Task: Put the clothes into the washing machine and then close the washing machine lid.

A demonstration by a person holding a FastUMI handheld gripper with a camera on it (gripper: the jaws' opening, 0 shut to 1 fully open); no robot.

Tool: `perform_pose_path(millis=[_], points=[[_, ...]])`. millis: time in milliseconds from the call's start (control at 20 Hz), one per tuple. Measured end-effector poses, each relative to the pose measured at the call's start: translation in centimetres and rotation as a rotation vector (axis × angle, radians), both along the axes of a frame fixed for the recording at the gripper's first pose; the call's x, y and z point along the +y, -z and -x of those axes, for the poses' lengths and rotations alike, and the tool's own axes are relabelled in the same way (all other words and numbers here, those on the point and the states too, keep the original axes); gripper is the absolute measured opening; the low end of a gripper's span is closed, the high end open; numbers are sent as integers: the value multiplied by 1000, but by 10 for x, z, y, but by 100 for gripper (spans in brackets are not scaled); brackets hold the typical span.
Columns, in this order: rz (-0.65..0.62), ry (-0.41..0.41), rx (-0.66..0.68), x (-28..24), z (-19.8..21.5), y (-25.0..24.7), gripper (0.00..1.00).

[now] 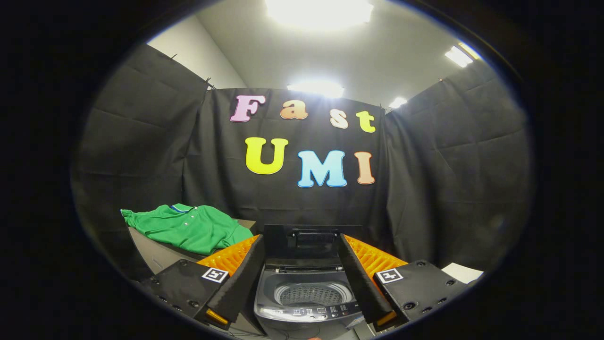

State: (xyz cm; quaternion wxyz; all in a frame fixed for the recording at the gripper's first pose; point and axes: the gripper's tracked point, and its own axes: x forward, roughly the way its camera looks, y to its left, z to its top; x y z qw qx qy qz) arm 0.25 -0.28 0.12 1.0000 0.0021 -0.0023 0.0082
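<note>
**Shirt to the left, drum dead ahead**

Farthest left, on a table (155, 257) beside the machine: a green shirt (191, 228), crumpled, collar and buttons up, spreading its longer run from the far left corner toward the machine, near edge drooping over the table's front. Well clear of the fingers, off to the left of the left one and somewhat beyond it. Nothing touching it.

Next, the gripper (302, 276): spread wide, holding nothing, both fingers angled outward with open air between them.

Framed in that gap, just ahead and a little lower: the washing machine (306, 295), drum mouth exposed, perforated tub visible, control strip along the near rim. Behind the drum, the lid (309, 241), standing upright and open against the booth's cloth wall.

To the right, past the right finger: a pale flat corner (462, 271), too little of it to tell what.

Judged from this: no clothes in the drum yet, first step not begun. Coming move likely a swing left and forward over the table edge to the shirt, then back across to the drum, short carry, with a loose sleeve liable to trail on the rim.
</note>
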Motion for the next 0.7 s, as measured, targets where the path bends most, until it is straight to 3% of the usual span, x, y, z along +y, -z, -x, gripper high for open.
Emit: perform_pose_path(millis=[700], points=[[4, -26, 21, 16, -9, 2, 98]])
